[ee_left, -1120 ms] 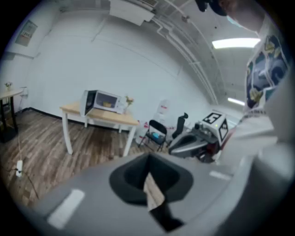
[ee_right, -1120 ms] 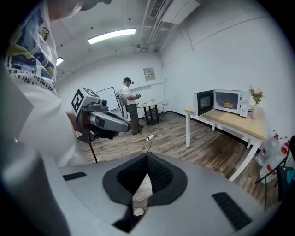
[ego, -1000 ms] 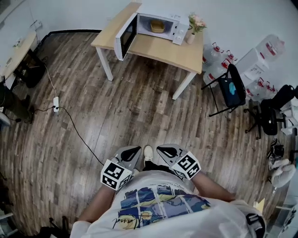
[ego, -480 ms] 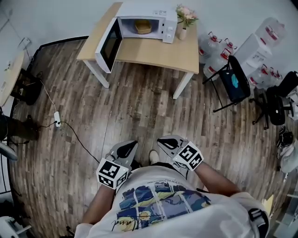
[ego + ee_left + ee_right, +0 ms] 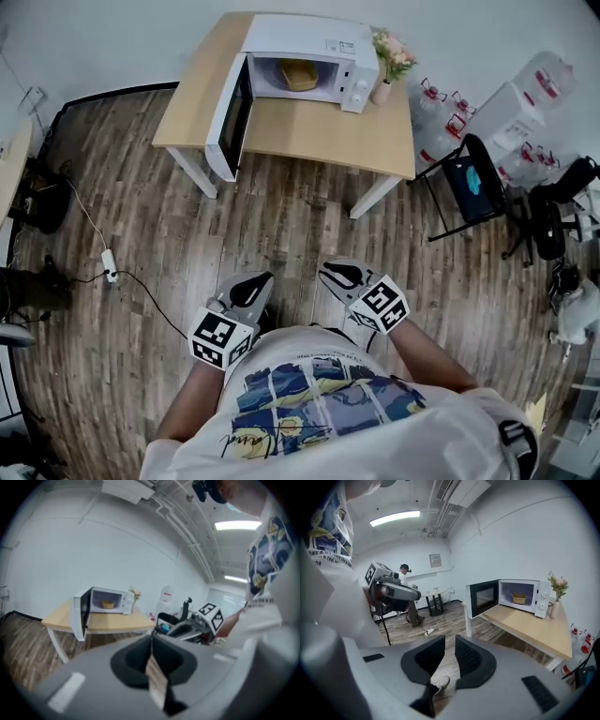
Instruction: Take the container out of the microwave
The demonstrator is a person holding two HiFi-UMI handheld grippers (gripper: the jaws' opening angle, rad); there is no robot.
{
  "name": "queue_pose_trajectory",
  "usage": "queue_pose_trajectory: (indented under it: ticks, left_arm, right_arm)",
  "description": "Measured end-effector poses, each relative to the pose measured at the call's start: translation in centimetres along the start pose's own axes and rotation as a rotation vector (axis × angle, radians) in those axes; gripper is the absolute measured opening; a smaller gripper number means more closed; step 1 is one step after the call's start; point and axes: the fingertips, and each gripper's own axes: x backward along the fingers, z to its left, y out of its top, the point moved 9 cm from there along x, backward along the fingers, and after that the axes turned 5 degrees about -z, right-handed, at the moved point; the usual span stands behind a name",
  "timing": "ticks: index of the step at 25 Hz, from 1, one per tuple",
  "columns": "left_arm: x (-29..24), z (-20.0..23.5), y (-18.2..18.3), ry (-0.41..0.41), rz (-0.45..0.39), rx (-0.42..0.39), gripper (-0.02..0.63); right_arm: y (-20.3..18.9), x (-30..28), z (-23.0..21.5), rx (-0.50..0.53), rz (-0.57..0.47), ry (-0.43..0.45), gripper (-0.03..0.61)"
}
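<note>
A white microwave (image 5: 309, 37) stands on a light wooden table (image 5: 309, 131) at the far side of the room, its door (image 5: 230, 117) swung open to the left. A yellowish container (image 5: 300, 75) sits inside it, and also shows as the container (image 5: 108, 604) and the container (image 5: 518, 598) in the two gripper views. Both grippers are held close to the person's body, far from the table. My left gripper (image 5: 255, 284) (image 5: 151, 641) is shut and holds nothing. My right gripper (image 5: 339, 274) (image 5: 450, 644) stands open by a narrow gap, with only floor showing through it.
A vase of flowers (image 5: 386, 70) stands at the table's right end beside the microwave. A black folding chair (image 5: 469, 178) and water jugs (image 5: 441, 103) are to the right of the table. A power strip with its cable (image 5: 108, 264) lies on the wooden floor at the left.
The table and microwave have drawn slightly nearer and shifted in view as the person walks. Both grippers keep their place by the body, jaws unchanged.
</note>
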Motion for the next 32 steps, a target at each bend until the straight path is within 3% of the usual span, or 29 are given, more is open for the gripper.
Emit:
queue_pose_trajectory:
  ticks: [6,11,17,24,32]
  left_arm:
    - [0.7,9.6,3.7,-0.087,-0.026,-0.031,0.015]
    - [1.5,15.4,4.8,-0.094,-0.034,-0.017,0.012]
    - [0.5,19.3,7.3,-0.037,-0.099,0.002,0.012]
    - [-3.0,23.3,11.1,0.065,-0.112,0.004,0.012]
    - [-6.9,26.7,14.3,0.216,-0.14,0.041,0.012]
  right_arm:
    - [5.5,-7.5,-4.4,0.083,0.051,-0.133,0.046]
    - [7.8,-11.9,-8.3,0.176,0.122,-0.22,0.037]
    - [10.4,-16.9,-17.1,0.315,0.193,-0.227,0.037]
    - [14.6,-23.1,-30.0,0.536,0.322,-0.242,0.064]
    - [16.7,-29.0,-41.3,0.636,0.391,-0.241,0.083]
